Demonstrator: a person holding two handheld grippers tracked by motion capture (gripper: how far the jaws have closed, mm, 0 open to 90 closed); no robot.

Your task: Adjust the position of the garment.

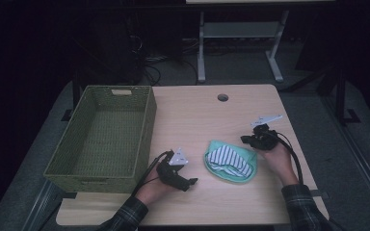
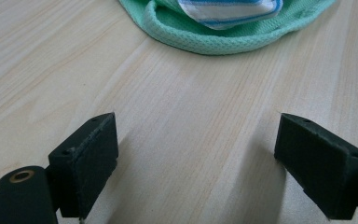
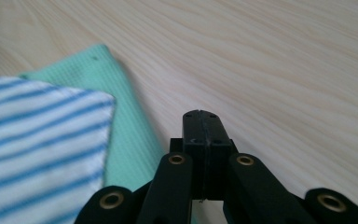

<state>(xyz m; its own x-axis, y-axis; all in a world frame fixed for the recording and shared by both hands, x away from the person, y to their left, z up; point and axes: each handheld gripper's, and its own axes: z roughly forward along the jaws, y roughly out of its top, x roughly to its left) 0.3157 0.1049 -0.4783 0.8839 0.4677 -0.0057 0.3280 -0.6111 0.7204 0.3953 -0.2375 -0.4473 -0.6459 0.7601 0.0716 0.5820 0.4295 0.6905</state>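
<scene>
High view: green cloth (image 1: 231, 168) with a blue-striped white cloth (image 1: 229, 159) on top lies on the table (image 1: 197, 115), between the left tongs (image 1: 192, 182) and right tongs (image 1: 244, 140); a green woven basket (image 1: 147, 120) stands at the table's left.
Left gripper view: left tongs (image 2: 196, 158) spread over bare wood, green cloth (image 2: 223, 39) beyond, apart.
Right gripper view: right tongs (image 3: 201, 121) pressed together, pinching nothing, just beside the green cloth's (image 3: 126, 135) edge.

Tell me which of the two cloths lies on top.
The blue-and-white striped cloth; it rests on the plain green cloth, whose edge shows around it.
</scene>
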